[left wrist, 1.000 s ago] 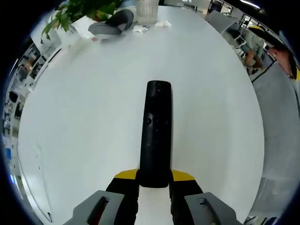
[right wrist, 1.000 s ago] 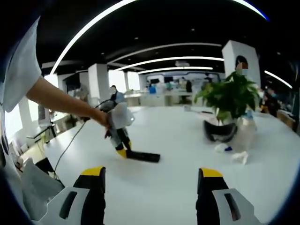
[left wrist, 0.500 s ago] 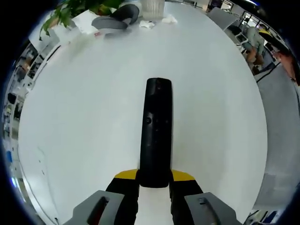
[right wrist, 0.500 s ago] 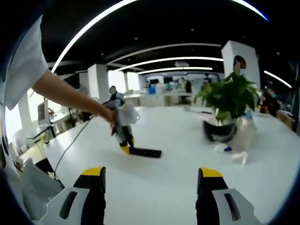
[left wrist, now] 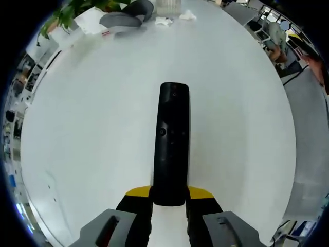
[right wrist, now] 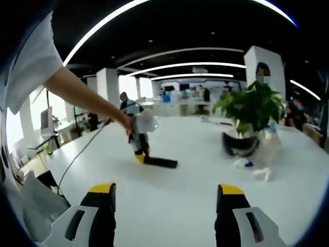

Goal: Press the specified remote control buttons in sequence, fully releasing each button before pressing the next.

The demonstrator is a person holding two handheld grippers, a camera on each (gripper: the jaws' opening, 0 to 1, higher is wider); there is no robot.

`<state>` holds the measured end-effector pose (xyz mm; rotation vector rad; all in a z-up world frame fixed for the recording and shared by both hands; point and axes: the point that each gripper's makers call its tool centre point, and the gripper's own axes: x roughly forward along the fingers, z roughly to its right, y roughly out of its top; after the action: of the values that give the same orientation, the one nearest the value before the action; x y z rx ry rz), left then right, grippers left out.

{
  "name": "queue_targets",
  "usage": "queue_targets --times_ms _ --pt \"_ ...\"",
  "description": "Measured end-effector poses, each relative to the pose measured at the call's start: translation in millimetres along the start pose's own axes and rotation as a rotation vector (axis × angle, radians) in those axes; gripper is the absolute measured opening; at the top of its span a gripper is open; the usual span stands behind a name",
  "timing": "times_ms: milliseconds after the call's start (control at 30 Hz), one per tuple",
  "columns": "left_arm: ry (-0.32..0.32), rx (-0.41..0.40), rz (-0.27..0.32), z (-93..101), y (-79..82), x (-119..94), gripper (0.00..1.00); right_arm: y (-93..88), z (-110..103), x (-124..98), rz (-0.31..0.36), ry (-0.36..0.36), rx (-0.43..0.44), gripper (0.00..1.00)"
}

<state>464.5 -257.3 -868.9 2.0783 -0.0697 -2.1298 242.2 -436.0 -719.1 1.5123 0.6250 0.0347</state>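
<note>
The remote (left wrist: 172,146) is gripped at its near end by the left gripper (left wrist: 169,198), its long axis running straight up the frame over the table (left wrist: 82,134), while the right gripper (right wrist: 164,198), spread and empty, is held well apart from it.

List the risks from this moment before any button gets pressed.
1. The left gripper clamps only the near end of the remote control, so a press far along the body might lever it down or twist it in the jaws.
2. The right gripper is open and well back from the remote; one wide jaw may hit neighbouring buttons.
3. The left hand's cable trails across the table and could snag.
</note>
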Motion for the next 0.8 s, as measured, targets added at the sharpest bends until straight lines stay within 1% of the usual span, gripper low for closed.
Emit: queue_targets --times_ms 200,267,433,500,533,567,633,700,800 --pt "0.003 0.004 -0.008 0.6 0.6 -0.7 0.24 0.8 0.2 -0.1 0.003 -0.001 -0.004 0.79" --pt "0.007 0.014 0.000 1.3 -0.1 -0.7 0.24 1.1 0.5 -0.2 0.005 -0.001 0.000 0.79" --pt "0.036 0.008 0.020 3.3 -0.4 -0.8 0.25 2.9 -1.1 -0.4 0.014 0.008 -0.002 0.79" --pt "0.056 0.006 0.026 3.1 0.1 -0.3 0.26 3.0 -0.1 -0.7 0.015 0.005 0.000 0.79" --pt "0.112 -0.009 0.027 -4.5 0.1 -1.9 0.30 2.8 0.2 -0.6 0.015 0.004 0.002 0.79" --pt "0.116 -0.012 0.028 -4.7 0.0 -2.4 0.32 3.2 0.2 -0.7 0.017 0.005 0.004 0.79" --pt "0.109 -0.046 0.025 -1.5 -0.9 -2.0 0.30 3.0 -0.4 -0.7 0.017 0.008 0.002 0.80" --pt "0.149 -0.067 0.025 -5.0 -1.2 -2.9 0.32 3.0 -1.0 -0.6 0.016 0.009 -0.002 0.80" --pt "0.186 -0.098 0.043 -4.4 -2.0 -5.0 0.35 3.7 -1.7 -1.5 0.023 0.012 -0.008 0.80"
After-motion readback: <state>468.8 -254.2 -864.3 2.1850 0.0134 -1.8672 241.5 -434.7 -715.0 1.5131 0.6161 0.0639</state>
